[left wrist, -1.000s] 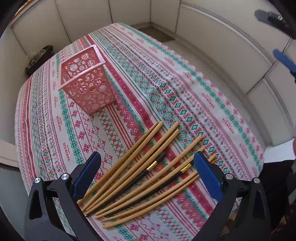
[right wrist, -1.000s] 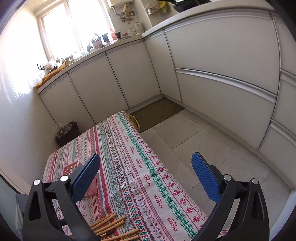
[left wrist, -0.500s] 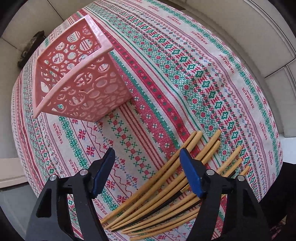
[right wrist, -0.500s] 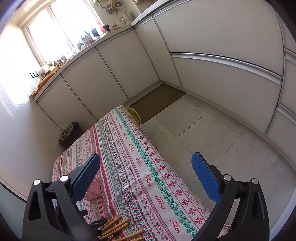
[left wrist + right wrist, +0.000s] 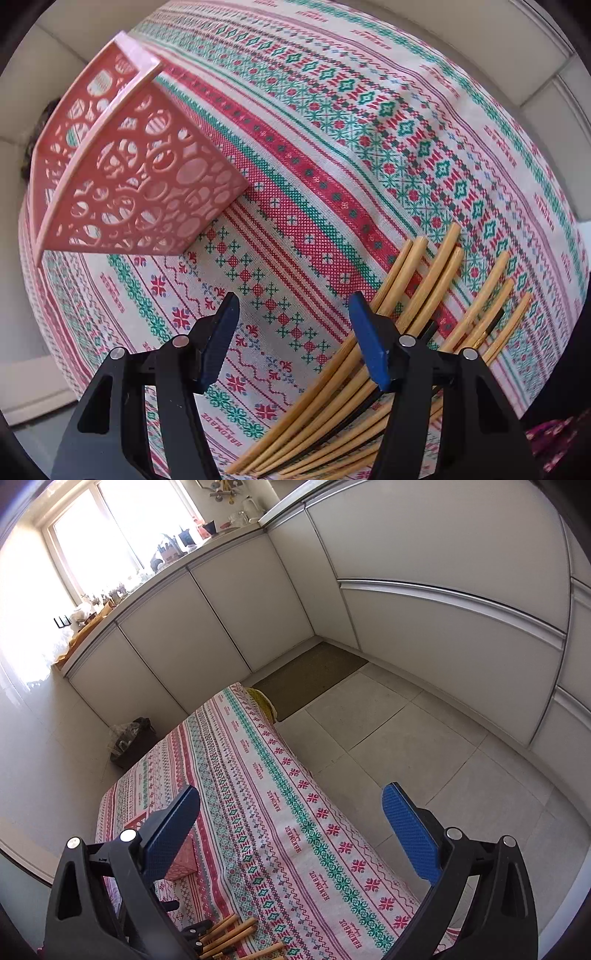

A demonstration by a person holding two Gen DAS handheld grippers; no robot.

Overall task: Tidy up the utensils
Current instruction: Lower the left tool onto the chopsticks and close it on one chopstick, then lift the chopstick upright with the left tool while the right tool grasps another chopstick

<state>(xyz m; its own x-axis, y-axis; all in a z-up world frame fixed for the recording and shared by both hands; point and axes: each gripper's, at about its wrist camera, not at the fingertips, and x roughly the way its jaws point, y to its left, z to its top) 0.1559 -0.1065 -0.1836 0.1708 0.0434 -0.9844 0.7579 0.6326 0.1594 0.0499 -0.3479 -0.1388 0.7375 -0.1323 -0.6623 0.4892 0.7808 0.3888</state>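
Several bamboo chopsticks [image 5: 413, 306], some with dark parts, lie fanned on the patterned tablecloth [image 5: 332, 147]. My left gripper [image 5: 293, 339] is open low over the cloth, its right finger resting against the leftmost sticks; nothing lies between the pads. A pink perforated holder [image 5: 140, 177] stands to the upper left, apart from the sticks. My right gripper [image 5: 291, 830] is open and empty, held high above the table. In its view the chopstick ends [image 5: 236, 934] show at the bottom and the holder [image 5: 181, 864] sits partly hidden behind its left finger.
The table's right edge [image 5: 332, 805] drops to a tiled floor [image 5: 424, 738]. White cabinets [image 5: 424, 609] run along the back and right. A dark bin [image 5: 129, 738] stands by the wall beyond the table's far left corner.
My left gripper has dropped closer to the cloth, shifted left of the chopstick pile and narrowed its opening. My right gripper has risen and tilted slightly; its opening is unchanged.
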